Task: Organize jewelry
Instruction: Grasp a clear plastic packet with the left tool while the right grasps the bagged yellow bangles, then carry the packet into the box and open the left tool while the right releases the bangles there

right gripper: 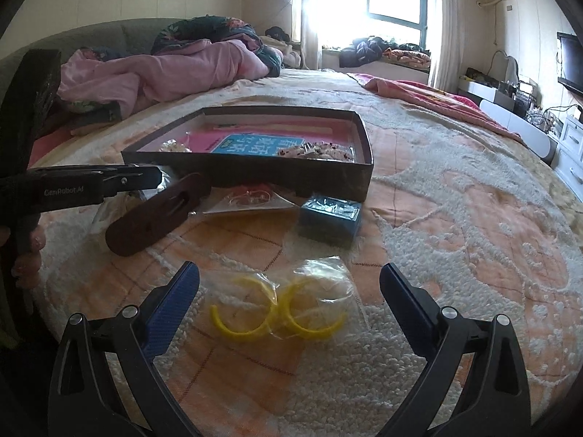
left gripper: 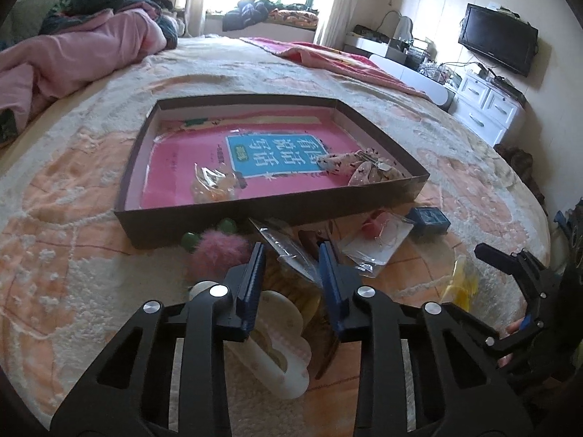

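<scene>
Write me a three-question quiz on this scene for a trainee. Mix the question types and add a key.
1. True or false: the right tongs are open.
2. The yellow hoops lie: A) in the box; B) in a clear bag on the bedspread; C) on the blue case.
3. What colour is the book inside the box?
Key: 1 true; 2 B; 3 pink.

Box point(right gripper: 255, 178) on bed point(right gripper: 455, 218), bagged hoops point(right gripper: 277, 313) before it.

Window point(right gripper: 395, 0) backlight blown out; room dim, soft; fisheye edges curved, vignetted.
</scene>
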Demonstrator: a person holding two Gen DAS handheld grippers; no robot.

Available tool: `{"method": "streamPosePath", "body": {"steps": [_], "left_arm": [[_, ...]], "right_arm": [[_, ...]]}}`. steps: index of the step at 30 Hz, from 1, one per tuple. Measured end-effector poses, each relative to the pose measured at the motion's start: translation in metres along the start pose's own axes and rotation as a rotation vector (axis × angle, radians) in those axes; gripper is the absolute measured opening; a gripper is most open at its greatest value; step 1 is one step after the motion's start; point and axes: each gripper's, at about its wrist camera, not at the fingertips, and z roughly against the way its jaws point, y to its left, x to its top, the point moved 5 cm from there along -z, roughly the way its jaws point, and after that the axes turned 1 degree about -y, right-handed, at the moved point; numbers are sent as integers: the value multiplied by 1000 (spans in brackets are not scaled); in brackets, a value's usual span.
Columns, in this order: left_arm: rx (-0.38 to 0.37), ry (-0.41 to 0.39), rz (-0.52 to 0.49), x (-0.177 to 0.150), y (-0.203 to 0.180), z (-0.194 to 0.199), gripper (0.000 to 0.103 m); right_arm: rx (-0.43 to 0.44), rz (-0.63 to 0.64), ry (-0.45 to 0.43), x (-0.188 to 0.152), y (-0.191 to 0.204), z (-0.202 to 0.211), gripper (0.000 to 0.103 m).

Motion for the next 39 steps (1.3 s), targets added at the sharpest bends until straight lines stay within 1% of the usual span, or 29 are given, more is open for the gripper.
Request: {"method": "streamPosePath", "body": {"steps": [2,7,11,13,14,15,16,19,26,32,39], "left_arm": [[-5,6,4,0,-1,-3,19],[10,-8,-26,1,-8,-3,12],[7,-27,-40,2,-10,0,10],[9,-48,-51,5,-13,5,10],[9,-56,-55,6,-14,6,10],[13,-67,-61,7,-15,9,10],[15,-77,-65,8,-15,11,10],[10,-101,-62,12,-16,16,9],[-3,-129,-68,16,-18,24,8],[-10,-161,-68,20,-19,33,8],[17,-200,-44,29,-9,40,8]], "right_arm": [[0,5,4,-1,0,-3,96],[-2,24,18,-4,2,-11,96],[-10,54,23,-6,4,-14,96],[-6,55,23,-6,5,-14,96],[-3,52,24,-6,4,-14,94],[5,51,28,-6,4,-15,86],[9,51,31,-7,4,-15,84],[12,47,29,-6,4,-15,83],[13,12,19,-3,-2,-11,82],[17,-8,-8,4,-6,-4,82],[24,17,-50,14,1,6,82]]}}
